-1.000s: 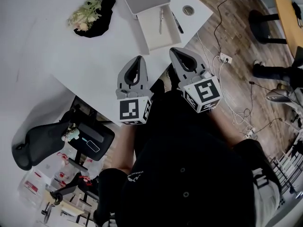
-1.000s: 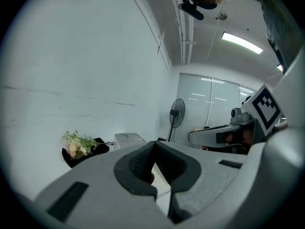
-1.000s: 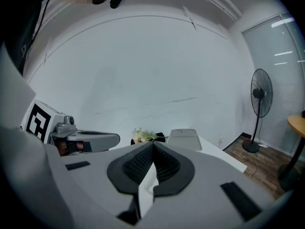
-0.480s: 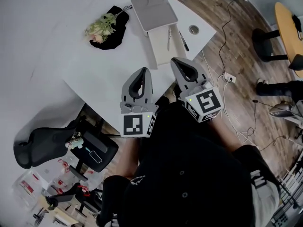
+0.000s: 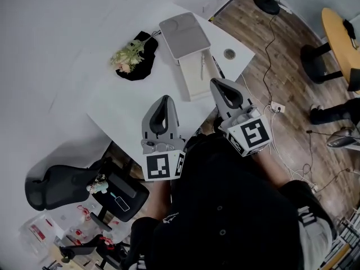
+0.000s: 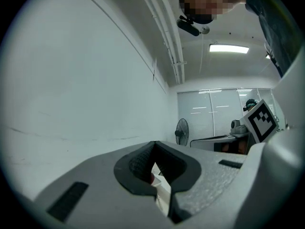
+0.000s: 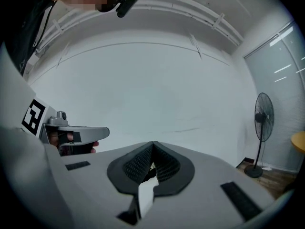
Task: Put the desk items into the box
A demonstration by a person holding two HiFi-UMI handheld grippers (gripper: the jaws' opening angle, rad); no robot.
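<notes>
On the white desk [image 5: 129, 114] lies an open beige box [image 5: 194, 79] with a grey lid [image 5: 184, 34] at its far end. A pen [image 5: 201, 67] lies inside the box, and a black pen [image 5: 218, 67] lies beside it on the right. A bunch of flowers on black cloth [image 5: 134, 55] sits to the box's left. A small round item [image 5: 229, 53] rests near the desk's right corner. My left gripper [image 5: 164, 99] and right gripper [image 5: 217, 82] hover at the desk's near edge, both shut with nothing held. Each gripper view looks over the closed jaws at a white wall.
A black office chair [image 5: 56, 184] stands at the lower left. Cables and a power strip [image 5: 278, 107] lie on the wooden floor to the right. A round wooden table [image 5: 337, 21] and a fan base [image 5: 264, 4] stand farther off.
The desk and box have shifted down and right in the head view and look smaller. Both grippers stay shut near the desk's front edge, close to the person's body.
</notes>
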